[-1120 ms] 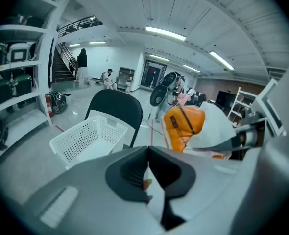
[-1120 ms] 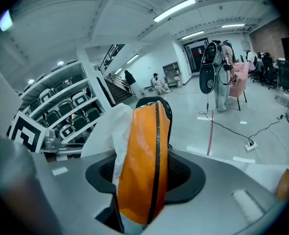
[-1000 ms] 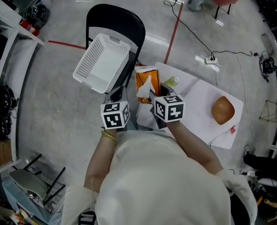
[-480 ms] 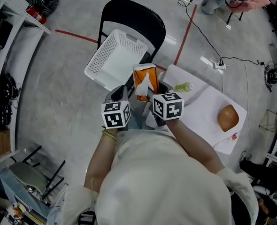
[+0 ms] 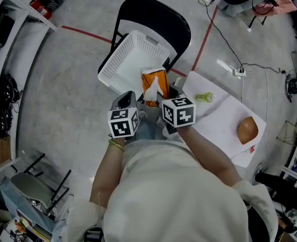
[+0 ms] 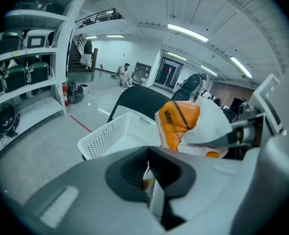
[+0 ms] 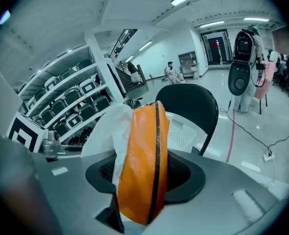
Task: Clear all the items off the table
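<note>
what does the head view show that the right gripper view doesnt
Only the head view: the green bottle and the brown round thing lying on the white table. Only the right gripper view: the storage shelves and, close up, the right gripper with its jaws shut on the orange pack. Both: that orange pack, and the white basket resting on the black chair.

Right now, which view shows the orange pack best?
Right gripper view: the orange pack fills the centre, clamped in the right gripper, white tissue sticking out. Left gripper view shows its side, farther off. Head view shows it small, at the edge of the white basket.
</note>
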A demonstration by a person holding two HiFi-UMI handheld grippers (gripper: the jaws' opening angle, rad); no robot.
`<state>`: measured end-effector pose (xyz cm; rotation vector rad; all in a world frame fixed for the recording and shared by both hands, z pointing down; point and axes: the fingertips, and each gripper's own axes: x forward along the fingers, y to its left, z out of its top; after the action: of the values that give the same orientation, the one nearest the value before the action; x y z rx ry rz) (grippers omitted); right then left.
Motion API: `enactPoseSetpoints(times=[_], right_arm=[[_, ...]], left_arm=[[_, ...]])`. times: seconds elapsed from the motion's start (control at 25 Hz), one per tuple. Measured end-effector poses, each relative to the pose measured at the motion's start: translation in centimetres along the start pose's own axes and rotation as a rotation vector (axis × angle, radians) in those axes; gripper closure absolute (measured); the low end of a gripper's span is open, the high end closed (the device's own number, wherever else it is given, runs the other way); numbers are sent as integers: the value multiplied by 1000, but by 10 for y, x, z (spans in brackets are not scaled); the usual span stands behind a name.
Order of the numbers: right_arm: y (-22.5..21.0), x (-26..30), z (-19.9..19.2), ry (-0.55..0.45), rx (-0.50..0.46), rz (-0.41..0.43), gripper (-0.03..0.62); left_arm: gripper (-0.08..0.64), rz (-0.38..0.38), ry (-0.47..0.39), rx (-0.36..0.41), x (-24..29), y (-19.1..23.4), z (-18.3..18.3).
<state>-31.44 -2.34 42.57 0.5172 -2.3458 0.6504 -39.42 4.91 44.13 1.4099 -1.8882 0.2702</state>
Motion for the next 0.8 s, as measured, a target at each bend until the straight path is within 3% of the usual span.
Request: enactPoseSetpoints(times=[0.8], right_arm=[[16,102,-10,143,1,10,380]], left_arm=[[551,56,69,-82,36,79,-10]])
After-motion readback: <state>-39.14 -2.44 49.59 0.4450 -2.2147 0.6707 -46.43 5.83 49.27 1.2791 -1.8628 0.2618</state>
